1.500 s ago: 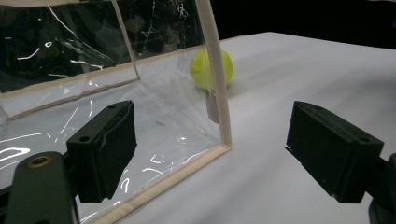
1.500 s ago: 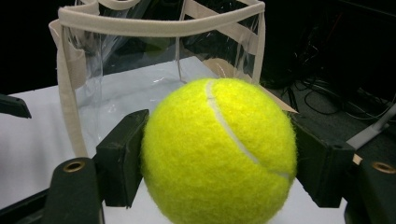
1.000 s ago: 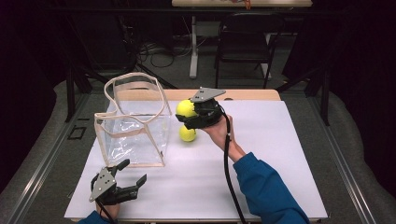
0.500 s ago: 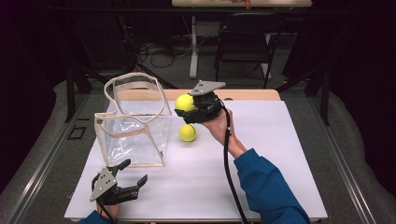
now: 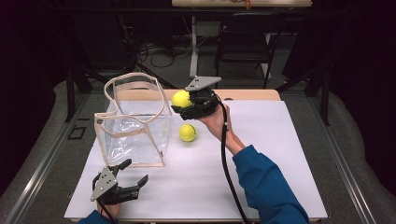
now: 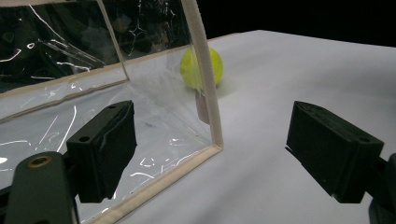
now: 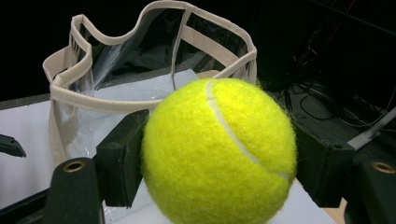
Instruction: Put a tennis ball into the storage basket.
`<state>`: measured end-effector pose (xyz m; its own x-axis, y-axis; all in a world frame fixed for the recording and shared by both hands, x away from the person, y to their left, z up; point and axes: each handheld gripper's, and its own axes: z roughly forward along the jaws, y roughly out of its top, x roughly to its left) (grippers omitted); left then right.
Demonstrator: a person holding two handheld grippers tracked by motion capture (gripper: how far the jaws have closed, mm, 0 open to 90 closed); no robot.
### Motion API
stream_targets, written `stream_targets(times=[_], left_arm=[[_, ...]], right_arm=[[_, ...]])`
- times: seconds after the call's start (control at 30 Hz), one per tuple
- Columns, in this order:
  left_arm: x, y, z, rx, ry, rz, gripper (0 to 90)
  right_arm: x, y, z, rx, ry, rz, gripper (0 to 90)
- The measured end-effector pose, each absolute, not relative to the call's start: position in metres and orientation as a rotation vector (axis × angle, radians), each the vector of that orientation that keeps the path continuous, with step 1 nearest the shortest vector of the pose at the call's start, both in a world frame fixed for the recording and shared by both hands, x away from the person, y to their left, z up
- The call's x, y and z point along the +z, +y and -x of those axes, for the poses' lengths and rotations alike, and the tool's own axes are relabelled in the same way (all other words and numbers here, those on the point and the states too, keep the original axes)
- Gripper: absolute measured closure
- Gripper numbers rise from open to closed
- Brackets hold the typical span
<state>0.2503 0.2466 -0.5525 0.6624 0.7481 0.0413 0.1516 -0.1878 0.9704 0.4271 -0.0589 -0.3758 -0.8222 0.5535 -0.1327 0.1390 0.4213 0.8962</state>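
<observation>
Two tennis balls are in play beside a clear plastic bag point(image 5: 133, 126) with beige trim, which stands upright and open-topped on the white surface point(image 5: 261, 158). The bag serves as the landmark.

The held ball point(image 5: 181, 99) sits off the bag's upper right corner, raised above the surface and near the level of the bag's rim. The right gripper point(image 5: 187, 103) is clamped on it, one black jaw pressed against each side, with the grey plate of the gripper on top. In the right gripper view the ball point(image 7: 219, 151) sits squeezed between the jaws, and the bag point(image 7: 154, 60) stands just beyond it with its mouth open and its handles arching above the rim.

The second ball point(image 5: 187, 133) lies on the surface just to the right of the bag, below the held one, close to the bag's right wall but apart from it. In the left gripper view this ball point(image 6: 201, 68) shows partly through the clear wall and behind the bag's beige corner seam.

The left gripper point(image 5: 133, 179) rests low at the near edge of the surface, just in front of the bag's front wall. Its jaws stand wide apart with nothing between them, and in its own view the bag's near bottom corner point(image 6: 212, 144) lies ahead of the gap.
</observation>
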Motion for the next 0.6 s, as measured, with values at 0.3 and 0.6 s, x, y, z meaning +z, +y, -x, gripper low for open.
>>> stream_targets(times=[0.3,0.6], left_arm=[[-0.552,0.246,-0.251,0.637,0.731,-1.708,15.9],[-0.552,0.247,-0.250,0.635,0.727,-1.706,15.9]], right_arm=[[-0.369,-0.054,-0.431,1.361,2.275,-0.580,26.8],[-0.362,-0.048,-0.436,1.363,2.283,-0.580,26.8]])
